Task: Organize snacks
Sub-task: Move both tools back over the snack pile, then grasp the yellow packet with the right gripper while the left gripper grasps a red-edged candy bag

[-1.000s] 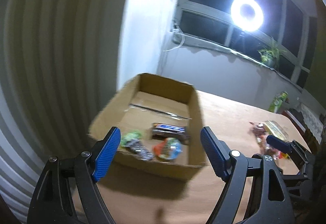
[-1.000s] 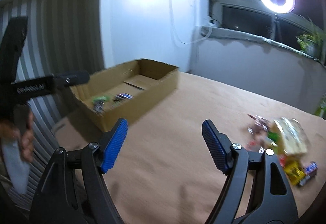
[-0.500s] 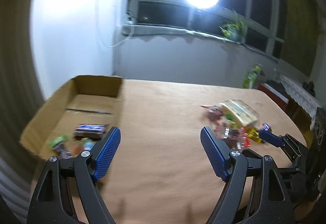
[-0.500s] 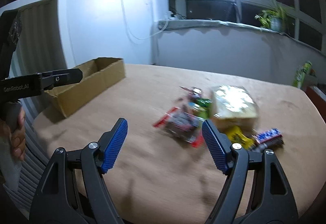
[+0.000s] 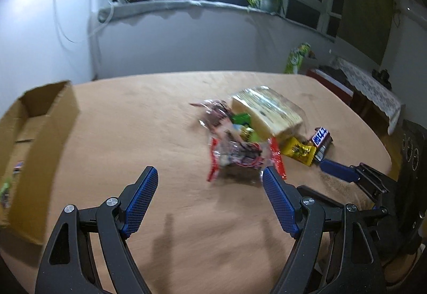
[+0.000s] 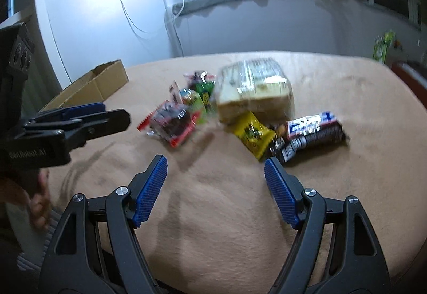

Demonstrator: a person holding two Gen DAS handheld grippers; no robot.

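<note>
Presently I hold both the left gripper and right gripper wide and empty, angled down toward the snack pile just ahead on the counter; the cardboard box sits left for sorting.

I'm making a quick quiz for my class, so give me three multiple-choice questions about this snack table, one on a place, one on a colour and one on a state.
1. Where does the brown cardboard box sit, in the left wrist view?
A left edge of the table
B behind the snacks
C on the windowsill

2. What colour is the crinkled wrapper before the clear-bagged sandwich bread?
A pink
B yellow
C white

3. The right gripper is:
A gripping a bar
B shut, empty
C open, empty

A: box at the picture's left.
B: wrapper is yellow.
C: jaws apart, nothing between.
</note>
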